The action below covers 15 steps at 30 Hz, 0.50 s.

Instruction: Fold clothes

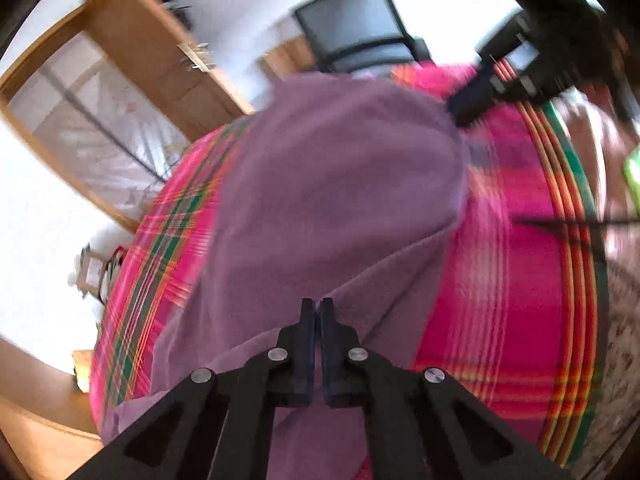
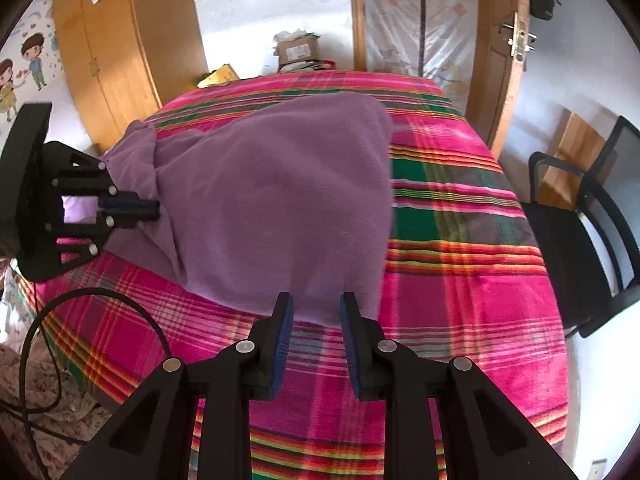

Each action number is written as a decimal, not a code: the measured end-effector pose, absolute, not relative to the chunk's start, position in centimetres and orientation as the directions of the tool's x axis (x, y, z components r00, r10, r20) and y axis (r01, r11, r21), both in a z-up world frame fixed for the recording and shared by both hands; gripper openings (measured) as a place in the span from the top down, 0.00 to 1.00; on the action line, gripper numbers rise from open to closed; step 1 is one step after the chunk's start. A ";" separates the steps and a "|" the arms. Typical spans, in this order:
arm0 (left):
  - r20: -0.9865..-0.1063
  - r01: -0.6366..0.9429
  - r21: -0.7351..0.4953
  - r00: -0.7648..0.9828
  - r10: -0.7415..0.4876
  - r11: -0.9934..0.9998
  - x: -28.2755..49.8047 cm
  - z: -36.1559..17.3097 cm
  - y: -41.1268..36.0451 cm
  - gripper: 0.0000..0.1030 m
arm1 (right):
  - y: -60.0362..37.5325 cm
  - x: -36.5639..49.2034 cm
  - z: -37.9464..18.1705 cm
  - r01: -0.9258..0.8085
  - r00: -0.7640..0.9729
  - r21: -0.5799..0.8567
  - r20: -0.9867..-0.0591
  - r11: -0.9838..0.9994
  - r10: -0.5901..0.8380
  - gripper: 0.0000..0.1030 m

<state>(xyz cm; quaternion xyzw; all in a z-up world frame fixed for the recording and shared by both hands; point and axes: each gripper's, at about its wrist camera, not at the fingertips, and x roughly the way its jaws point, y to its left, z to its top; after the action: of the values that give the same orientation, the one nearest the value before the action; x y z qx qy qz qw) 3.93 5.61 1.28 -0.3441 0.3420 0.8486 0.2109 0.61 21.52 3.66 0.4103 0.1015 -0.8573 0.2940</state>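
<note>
To the far left of the right hand-held gripper [image 2: 316, 306], the left hand-held gripper [image 2: 154, 209] is reaching in sideways, its fingers pressed together and pinching the edge of a purple fleece garment [image 2: 280, 200]. In its own view the left hand-held gripper [image 1: 318, 304] is showing the same thing: the two black fingers are meeting with no gap, and a ridge of the purple fleece garment [image 1: 328, 184] is rising right at their tips, though the picture is blurred. The garment is lying on a bed covered by a pink plaid blanket [image 2: 460, 280], spreading from the left hand-held gripper across to just ahead of the right one. A gathered, elastic-looking end is bunching just above the left hand-held gripper's fingertips. Below that gripper, a black cable [image 2: 44, 328] is looping over the blanket's near left edge.

In the middle, the right hand-held gripper is hovering with its blue-padded fingers [image 2: 285, 336] standing partly apart and holding nothing; the near hem of the garment is lying just beyond the tips, in line with the gap between them. Whether the pads are touching the cloth cannot be told.

To the right of that gripper, past the bed's edge, a black chair [image 2: 580, 232] is standing beside a wooden door frame [image 2: 500, 80].
</note>
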 end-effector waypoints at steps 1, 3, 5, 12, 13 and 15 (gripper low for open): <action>-0.718 -0.574 0.423 -0.685 0.128 -0.701 3.6 1.9 5.2 0.98 | 21.7 0.6 3.7 0.584 -0.494 0.065 -0.763 -0.809 -0.418 0.76; -0.694 -0.531 0.405 -0.708 0.128 -0.744 2.9 3.3 4.3 0.98 | 21.8 0.6 3.8 0.586 -0.497 0.060 -0.761 -0.808 -0.417 0.76; -0.672 -0.486 0.392 -0.731 0.118 -0.781 2.2 4.3 3.6 0.98 | 21.7 0.8 4.0 0.595 -0.504 0.051 -0.753 -0.802 -0.423 0.76; -0.640 -0.381 0.366 -0.766 0.068 -0.849 0.2 6.2 1.8 0.98 | 21.1 1.1 4.7 0.632 -0.531 0.016 -0.718 -0.774 -0.449 0.75; -0.641 -0.376 0.361 -0.765 0.067 -0.853 -0.2 6.2 1.5 0.98 | 21.1 1.1 4.7 0.636 -0.532 0.008 -0.720 -0.771 -0.446 0.71; -0.631 -0.357 0.369 -0.774 0.050 -0.858 -0.6 6.4 1.4 1.00 | 20.9 1.2 4.6 0.644 -0.533 -0.007 -0.722 -0.765 -0.442 0.66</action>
<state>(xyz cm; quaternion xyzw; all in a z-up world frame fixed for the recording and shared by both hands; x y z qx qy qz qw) -0.58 1.39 6.37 -0.3172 0.2417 0.9102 0.1118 1.17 20.90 4.56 0.3675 0.1374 -0.8647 0.3138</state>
